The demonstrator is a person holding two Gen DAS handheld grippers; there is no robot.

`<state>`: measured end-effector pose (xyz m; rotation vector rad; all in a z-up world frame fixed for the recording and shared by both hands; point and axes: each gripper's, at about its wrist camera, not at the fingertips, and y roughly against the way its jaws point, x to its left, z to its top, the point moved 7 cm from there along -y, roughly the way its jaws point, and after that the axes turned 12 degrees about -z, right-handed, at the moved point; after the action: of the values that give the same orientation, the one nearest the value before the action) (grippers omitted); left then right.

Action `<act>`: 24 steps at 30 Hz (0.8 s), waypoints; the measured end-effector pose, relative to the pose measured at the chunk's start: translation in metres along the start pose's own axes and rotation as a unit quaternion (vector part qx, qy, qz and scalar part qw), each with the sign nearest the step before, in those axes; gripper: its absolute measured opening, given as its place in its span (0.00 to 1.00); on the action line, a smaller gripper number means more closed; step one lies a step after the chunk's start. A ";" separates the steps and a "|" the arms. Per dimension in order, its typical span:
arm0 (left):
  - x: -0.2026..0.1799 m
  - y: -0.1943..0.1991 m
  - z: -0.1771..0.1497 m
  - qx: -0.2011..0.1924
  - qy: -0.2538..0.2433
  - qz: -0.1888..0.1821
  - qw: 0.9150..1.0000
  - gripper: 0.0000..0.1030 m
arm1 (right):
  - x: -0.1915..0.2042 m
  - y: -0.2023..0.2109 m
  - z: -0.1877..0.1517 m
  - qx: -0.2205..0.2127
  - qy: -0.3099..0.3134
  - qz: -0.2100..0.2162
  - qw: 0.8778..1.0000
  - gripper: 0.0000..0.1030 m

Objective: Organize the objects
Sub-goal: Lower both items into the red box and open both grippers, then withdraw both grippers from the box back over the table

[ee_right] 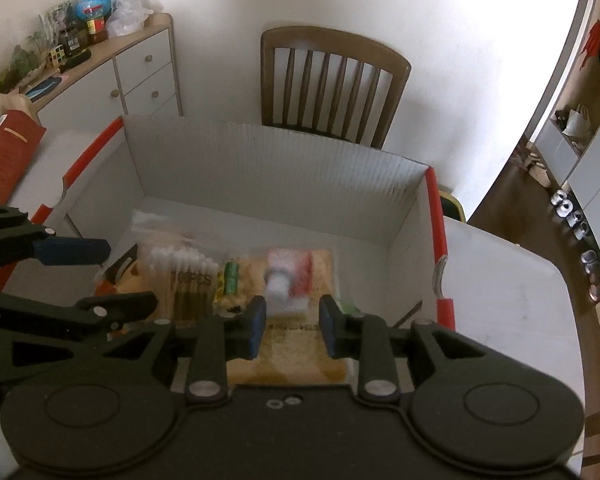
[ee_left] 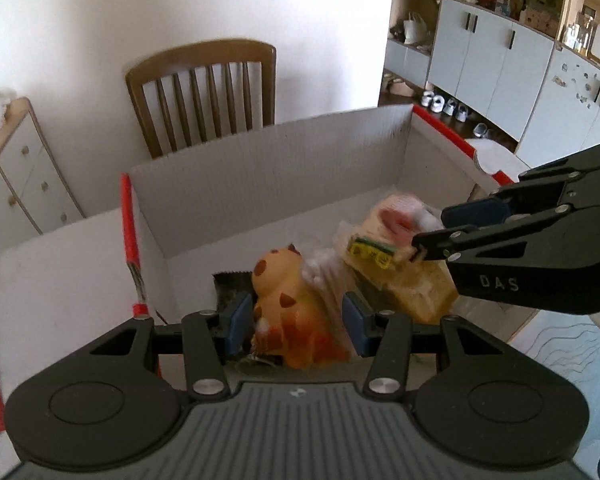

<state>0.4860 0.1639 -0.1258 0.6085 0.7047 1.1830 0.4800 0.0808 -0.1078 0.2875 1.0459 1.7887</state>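
Note:
An open white cardboard box (ee_left: 260, 168) with red edges holds several items. In the left wrist view my left gripper (ee_left: 298, 322) is open, its blue pads on either side of an orange spotted toy (ee_left: 284, 300) in the box, not pinching it. Beside it lie a bag of cotton swabs (ee_right: 184, 276) and a clear-wrapped yellow packet (ee_left: 396, 264). My right gripper (ee_right: 292, 328) is open above the yellow packet (ee_right: 300, 344) and a small white and red item (ee_right: 288, 276). It also shows in the left wrist view (ee_left: 448, 228), over the packet.
A wooden chair (ee_right: 332, 84) stands behind the box against the white wall. A white cabinet (ee_right: 112, 76) with clutter on top is at the left. The box's flaps (ee_right: 500, 292) lie open at the sides. Shelves and shoes (ee_left: 448, 104) are far right.

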 end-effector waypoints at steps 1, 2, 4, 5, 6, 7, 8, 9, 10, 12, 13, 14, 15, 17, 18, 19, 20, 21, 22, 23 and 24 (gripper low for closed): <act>0.000 -0.001 -0.001 0.002 0.001 0.002 1.000 0.47 | 0.001 0.000 0.000 0.000 0.000 0.002 1.000 0.30; 0.000 -0.002 -0.001 0.002 -0.001 0.002 1.000 0.47 | 0.001 0.001 0.000 0.000 -0.001 0.004 1.000 0.33; -0.001 -0.004 -0.002 0.006 0.004 -0.004 1.000 0.47 | 0.001 0.002 -0.001 -0.001 0.001 0.007 1.000 0.38; -0.001 -0.005 -0.002 0.008 0.009 -0.007 1.000 0.47 | 0.001 0.004 -0.001 -0.003 0.004 0.006 1.000 0.41; -0.002 -0.005 -0.002 0.008 0.012 -0.010 1.000 0.48 | 0.000 0.005 -0.002 -0.004 0.005 0.004 1.000 0.44; -0.003 -0.005 -0.002 0.006 0.013 -0.014 1.000 0.48 | 0.000 0.006 -0.002 -0.005 0.005 0.005 1.000 0.46; -0.004 -0.005 -0.002 0.006 0.014 -0.015 1.000 0.49 | -0.001 0.008 -0.003 -0.006 0.004 0.005 1.000 0.47; -0.005 -0.004 -0.003 0.005 0.013 -0.017 1.000 0.51 | -0.003 0.009 -0.003 -0.006 0.002 0.004 1.000 0.48; -0.007 -0.003 -0.003 0.004 0.012 -0.018 1.000 0.56 | -0.005 0.011 -0.003 -0.006 0.000 0.005 1.000 0.48; -0.010 0.000 -0.004 -0.002 0.011 -0.019 1.000 0.63 | -0.007 0.014 -0.004 -0.007 -0.005 0.005 1.000 0.50; -0.011 0.002 -0.003 -0.005 0.010 -0.020 1.000 0.63 | -0.009 0.016 -0.004 -0.007 -0.007 0.005 1.000 0.50; -0.013 0.004 -0.003 -0.007 0.010 -0.021 1.000 0.63 | -0.010 0.019 -0.005 -0.007 -0.009 0.007 1.000 0.50; -0.014 0.005 -0.003 -0.009 0.011 -0.020 1.000 0.63 | -0.011 0.021 -0.006 -0.008 -0.011 0.008 1.000 0.50; -0.016 0.010 -0.001 -0.013 0.011 -0.020 1.000 0.63 | -0.014 0.028 -0.007 -0.011 -0.015 0.010 1.000 0.53; -0.017 0.013 -0.001 -0.015 0.012 -0.020 1.000 0.63 | -0.015 0.032 -0.007 -0.014 -0.016 0.010 1.000 0.55; -0.018 0.016 0.000 -0.018 0.012 -0.020 1.000 0.63 | -0.016 0.036 -0.008 -0.017 -0.017 0.010 1.000 0.56; -0.019 0.019 0.000 -0.020 0.012 -0.020 1.000 0.63 | -0.018 0.040 -0.008 -0.020 -0.019 0.010 1.000 0.56; -0.020 0.022 0.000 -0.023 0.011 -0.020 0.999 0.63 | -0.019 0.045 -0.008 -0.023 -0.019 0.011 0.999 0.56; -0.022 0.026 0.001 -0.025 0.011 -0.019 0.999 0.63 | -0.020 0.049 -0.009 -0.026 -0.019 0.012 0.999 0.56; -0.023 0.029 0.001 -0.027 0.010 -0.018 0.999 0.63 | -0.021 0.053 -0.009 -0.029 -0.018 0.011 0.999 0.56; -0.024 0.033 0.001 -0.030 0.009 -0.018 0.999 0.63 | -0.022 0.058 -0.009 -0.032 -0.018 0.011 0.999 0.56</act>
<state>0.4616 0.1494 -0.0960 0.5332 0.6909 1.1744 0.4477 0.0502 -0.0635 0.2915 0.9613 1.8267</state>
